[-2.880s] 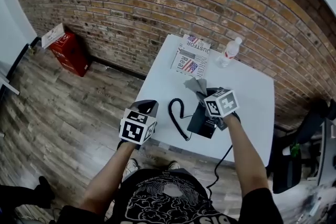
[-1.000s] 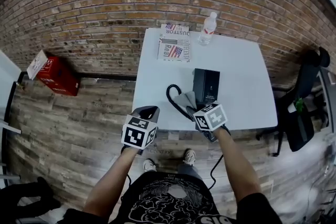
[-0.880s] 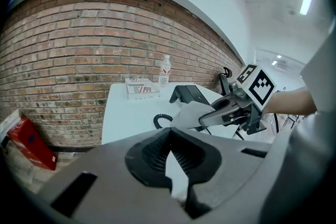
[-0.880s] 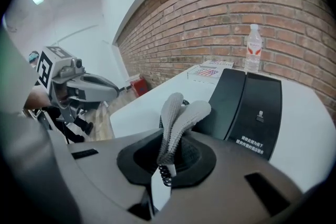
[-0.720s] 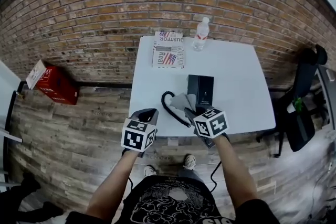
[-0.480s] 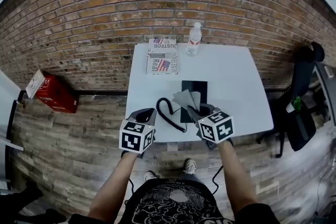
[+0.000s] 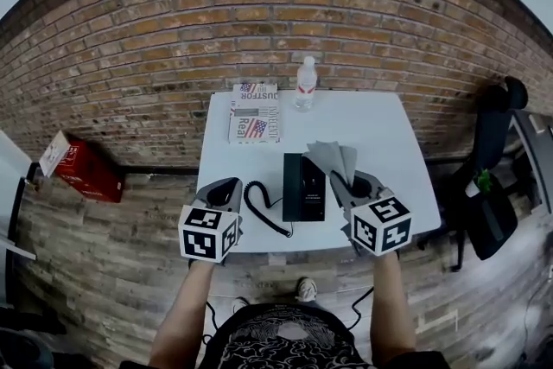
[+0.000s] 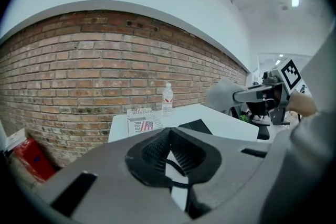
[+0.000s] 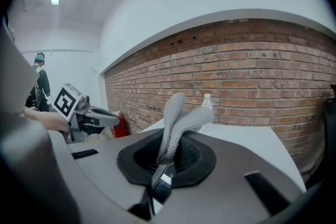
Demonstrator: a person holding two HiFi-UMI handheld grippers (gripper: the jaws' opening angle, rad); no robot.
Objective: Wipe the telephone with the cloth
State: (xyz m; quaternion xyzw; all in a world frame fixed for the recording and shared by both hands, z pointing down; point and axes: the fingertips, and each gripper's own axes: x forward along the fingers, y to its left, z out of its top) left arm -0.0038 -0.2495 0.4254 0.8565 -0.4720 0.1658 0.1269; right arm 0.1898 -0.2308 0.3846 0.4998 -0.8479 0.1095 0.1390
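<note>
A black telephone (image 7: pixel 304 186) lies flat on the white table (image 7: pixel 389 138), its coiled cord (image 7: pixel 259 210) trailing to the left. My right gripper (image 7: pixel 350 183) is shut on a grey cloth (image 7: pixel 332 157), held just right of the telephone; the cloth (image 9: pixel 177 119) sticks up from the right gripper (image 9: pixel 168 150). My left gripper (image 7: pixel 223 196) hovers at the table's front left edge, shut with nothing in it. In the left gripper view the left gripper (image 8: pixel 169 137) points at the telephone (image 8: pixel 197 125), with the cloth (image 8: pixel 222 95) off to the right.
A magazine (image 7: pixel 255 112) and a water bottle (image 7: pixel 305 84) sit at the table's far edge by the brick wall. A red box (image 7: pixel 73 173) stands on the wooden floor at left. A black chair (image 7: pixel 491 186) is at right. A cable (image 7: pixel 361 302) hangs below the table's front.
My right gripper has carried the cloth from the telephone's near-left corner across to its right side. The left gripper has stayed by the table's front edge.
</note>
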